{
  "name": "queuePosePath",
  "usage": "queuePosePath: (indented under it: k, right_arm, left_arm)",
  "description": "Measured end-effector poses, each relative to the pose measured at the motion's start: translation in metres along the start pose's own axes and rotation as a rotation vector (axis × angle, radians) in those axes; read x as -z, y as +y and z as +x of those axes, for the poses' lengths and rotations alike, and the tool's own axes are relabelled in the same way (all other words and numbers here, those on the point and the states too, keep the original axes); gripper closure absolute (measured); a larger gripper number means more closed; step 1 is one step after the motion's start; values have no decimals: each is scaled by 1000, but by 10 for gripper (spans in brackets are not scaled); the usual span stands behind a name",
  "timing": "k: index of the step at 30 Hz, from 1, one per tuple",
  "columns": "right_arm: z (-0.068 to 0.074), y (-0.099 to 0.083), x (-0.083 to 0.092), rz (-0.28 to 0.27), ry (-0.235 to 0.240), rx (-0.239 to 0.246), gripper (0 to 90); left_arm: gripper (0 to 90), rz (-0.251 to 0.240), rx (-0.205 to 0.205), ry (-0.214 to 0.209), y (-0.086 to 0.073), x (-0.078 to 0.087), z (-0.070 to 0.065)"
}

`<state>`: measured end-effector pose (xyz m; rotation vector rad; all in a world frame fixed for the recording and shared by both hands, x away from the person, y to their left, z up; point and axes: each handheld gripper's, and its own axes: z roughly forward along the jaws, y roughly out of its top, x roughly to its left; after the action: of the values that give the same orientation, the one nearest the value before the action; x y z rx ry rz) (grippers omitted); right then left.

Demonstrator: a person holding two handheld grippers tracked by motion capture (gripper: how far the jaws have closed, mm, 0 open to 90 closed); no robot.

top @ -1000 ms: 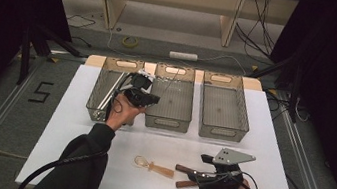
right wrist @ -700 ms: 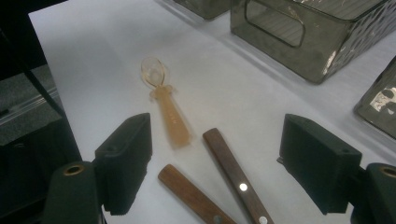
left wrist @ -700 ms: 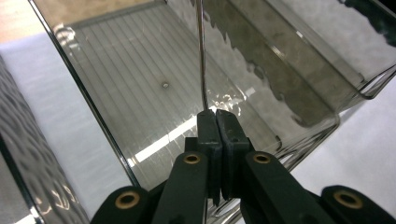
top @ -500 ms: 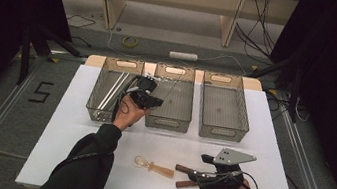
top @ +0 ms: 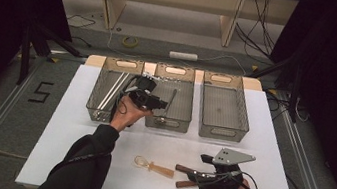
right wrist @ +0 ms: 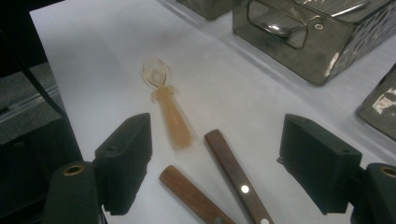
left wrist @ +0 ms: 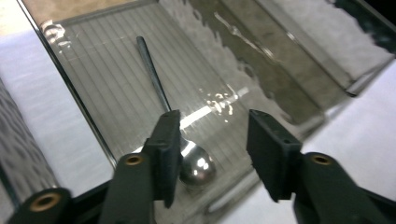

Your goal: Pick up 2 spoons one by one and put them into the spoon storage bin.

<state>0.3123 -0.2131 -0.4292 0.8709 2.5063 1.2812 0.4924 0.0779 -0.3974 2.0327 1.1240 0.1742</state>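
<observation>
Hovering over the middle bin (top: 167, 119) of three clear bins at the far side of the white worktop (top: 65, 129), the left gripper (top: 151, 101) has just been opening its fingers (left wrist: 166, 149) — they now stand apart with nothing pressed between them. Seen along the left gripper view, a metal spoon (left wrist: 196, 163) lies on the ribbed floor of that bin, bowl toward the near wall and handle running away from it; the bowl sits just below and beside the left finger, free of both pads. The left bin (top: 109, 90) holds a few long pale sticks; the right bin (top: 222, 110) stands beside the middle one. Near the front edge, the right gripper (top: 195, 172) rests low at the worktop with its fingers (right wrist: 123, 158) wide — gripping nothing. Between and ahead of them lie two brown wooden handles (right wrist: 233, 175) with rivets, side by side, and just beyond those a translucent amber plastic spoon (right wrist: 166, 105), bowl pointing away from the gripper.
</observation>
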Motion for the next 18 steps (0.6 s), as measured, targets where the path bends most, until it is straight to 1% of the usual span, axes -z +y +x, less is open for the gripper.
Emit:
queuePosePath:
  k: [2, 5, 7, 8, 9, 11, 12, 14, 16, 18]
  right_arm:
    - [1, 2, 0, 7, -1, 7, 263]
    - [3, 5, -4, 32, 6, 21, 263]
    - [5, 9, -6, 51, 0, 39, 263]
    - [6, 10, -7, 59, 3, 45, 263]
    - [7, 12, -7, 64, 5, 47, 263]
    - [9, 16, -9, 75, -2, 57, 263]
    - [9, 18, -9, 85, -2, 61, 263]
    - [10, 22, -11, 107, 6, 65, 263]
    - [10, 26, -15, 136, 4, 74, 263]
    - [10, 30, -18, 152, 1, 93, 264]
  left_arm:
    - [468, -15, 4, -3, -3, 10, -1]
    - [374, -47, 7, -35, -9, 27, -2]
    - [327, -60, -2, -34, -14, 36, -3]
    - [310, -67, -1, -34, -16, 40, -3]
    - [292, -73, 2, -43, -19, 45, -3]
    - [273, -88, -8, -60, -24, 54, -3]
    - [269, -91, -22, -59, -27, 58, -3]
    - [257, -98, -37, -56, -34, 66, -4]
    - [243, -103, -49, -55, -41, 72, -5]
    - [233, -121, -66, -58, -50, 79, -6]
